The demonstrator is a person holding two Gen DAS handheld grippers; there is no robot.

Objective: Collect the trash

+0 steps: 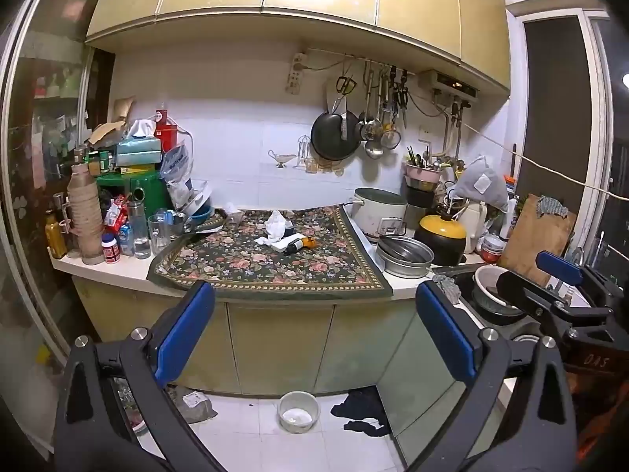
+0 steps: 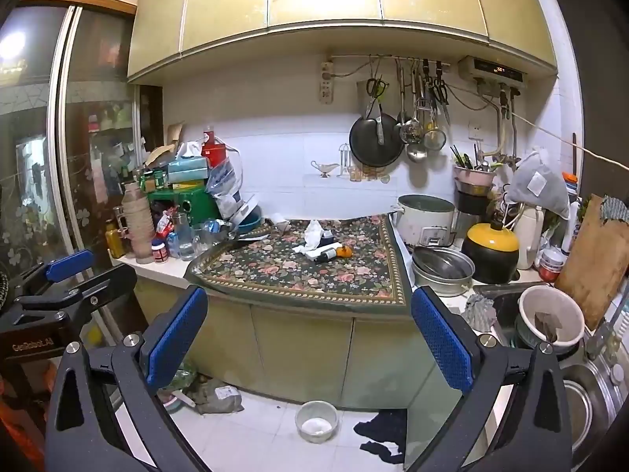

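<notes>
Crumpled white tissues (image 1: 275,225) (image 2: 313,235), a small dark bottle (image 1: 295,245) (image 2: 327,255) and an orange scrap (image 1: 310,241) (image 2: 344,251) lie together on the floral cloth (image 1: 251,267) (image 2: 291,275) on the counter. My left gripper (image 1: 314,338) is open and empty, well back from the counter at cabinet height. My right gripper (image 2: 310,338) is open and empty, also well back. Each gripper shows at the edge of the other's view.
Bottles, jars and boxes (image 1: 118,196) crowd the counter's left end. Pots (image 1: 405,255), a rice cooker (image 1: 379,212) and a full sink (image 2: 550,318) stand at the right. A bowl (image 1: 298,411), a dark cloth (image 1: 361,413) and a grey bag (image 1: 192,405) lie on the floor.
</notes>
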